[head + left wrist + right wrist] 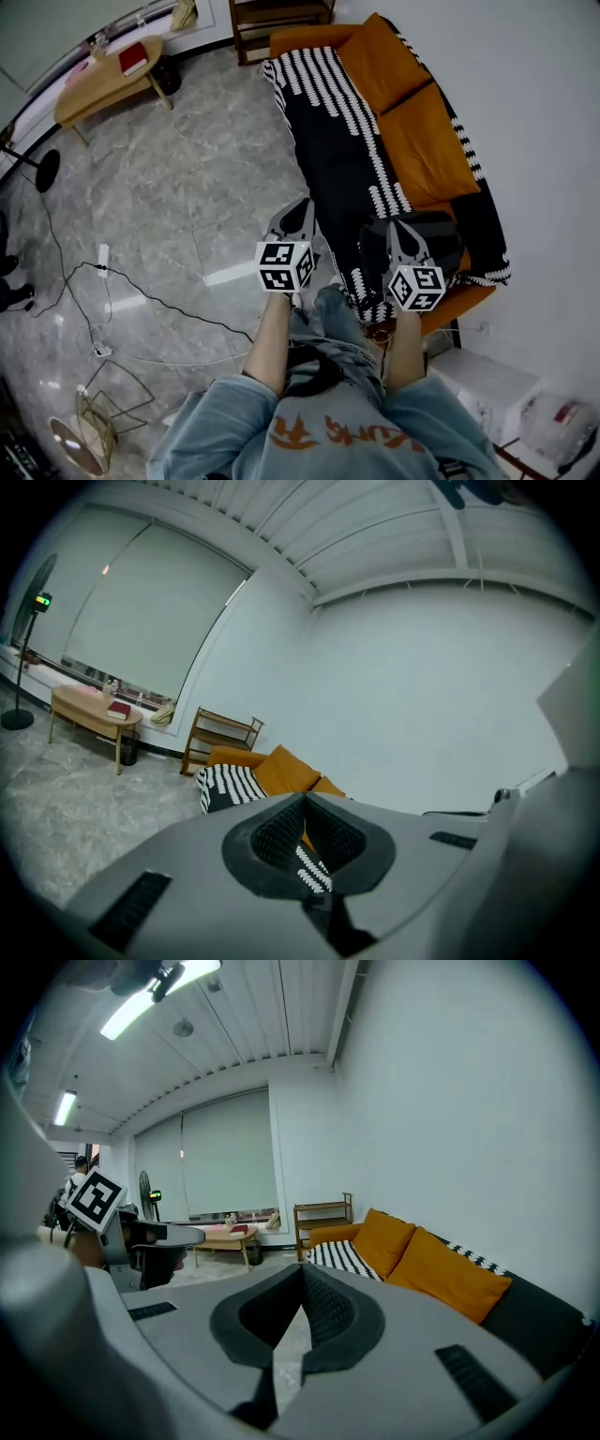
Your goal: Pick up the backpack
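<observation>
On the near end of the orange sofa (427, 141) lies a dark, bag-like shape, probably the backpack (445, 234); my right gripper covers part of it. The right gripper (405, 228) hovers just over it, jaws shut and empty. To its left, the left gripper (298, 210) hangs above the sofa's front edge and the floor, also shut with nothing held. A black-and-white patterned blanket (337, 141) covers the sofa seat. In the left gripper view the left gripper (305, 801) points at the sofa (291, 771). In the right gripper view the right gripper (302, 1271) is shut, with the sofa cushions (441, 1274) ahead on the right.
A low wooden table (103, 80) with a red book (133, 58) stands far left, and a wooden shelf (281, 23) past the sofa. Cables and a power strip (103, 255) trail over the marble floor. A white box (487, 384) sits near right, a wire basket (103, 408) near left.
</observation>
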The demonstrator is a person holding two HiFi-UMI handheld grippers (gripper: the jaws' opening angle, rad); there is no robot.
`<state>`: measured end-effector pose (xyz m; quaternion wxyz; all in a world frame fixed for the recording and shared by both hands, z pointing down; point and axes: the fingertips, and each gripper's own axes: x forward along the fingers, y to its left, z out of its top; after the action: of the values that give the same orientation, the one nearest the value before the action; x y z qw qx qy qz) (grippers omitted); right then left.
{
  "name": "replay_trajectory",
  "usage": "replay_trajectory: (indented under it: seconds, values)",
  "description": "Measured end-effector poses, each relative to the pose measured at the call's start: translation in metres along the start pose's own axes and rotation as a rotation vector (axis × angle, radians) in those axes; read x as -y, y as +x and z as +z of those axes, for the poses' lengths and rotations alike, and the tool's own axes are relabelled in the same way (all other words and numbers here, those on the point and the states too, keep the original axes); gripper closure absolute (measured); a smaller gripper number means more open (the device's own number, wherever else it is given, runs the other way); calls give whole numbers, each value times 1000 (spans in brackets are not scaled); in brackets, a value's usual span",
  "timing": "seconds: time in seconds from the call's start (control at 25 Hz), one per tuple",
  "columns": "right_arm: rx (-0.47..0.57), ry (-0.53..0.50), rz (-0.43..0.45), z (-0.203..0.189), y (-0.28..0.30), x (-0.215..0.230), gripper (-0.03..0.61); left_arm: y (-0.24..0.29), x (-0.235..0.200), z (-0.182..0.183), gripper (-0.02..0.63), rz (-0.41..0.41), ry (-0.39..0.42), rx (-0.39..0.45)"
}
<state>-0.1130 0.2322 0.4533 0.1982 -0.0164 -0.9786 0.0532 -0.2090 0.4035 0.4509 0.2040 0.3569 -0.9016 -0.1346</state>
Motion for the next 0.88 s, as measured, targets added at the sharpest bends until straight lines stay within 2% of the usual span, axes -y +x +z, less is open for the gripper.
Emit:
replay_trajectory:
  seconds: [0.16,0.32,0.48,0.68,0.88]
  values:
    - [-17,24,-2,-4,23,28,581,33,3,-7,592,17,10,-48]
    - [13,59,3,12,48,55,581,61,3,6,594,44,39,-59]
    - [25,90,-10,20,64,97,581,103,25,3,592,32,72,-103]
    - [25,183,-112,1,60,170,581,159,61,-22,592,-20,149,-209]
    - [66,246,-287,-2,22,268,581,231,142,-32,592,-175,228,-261]
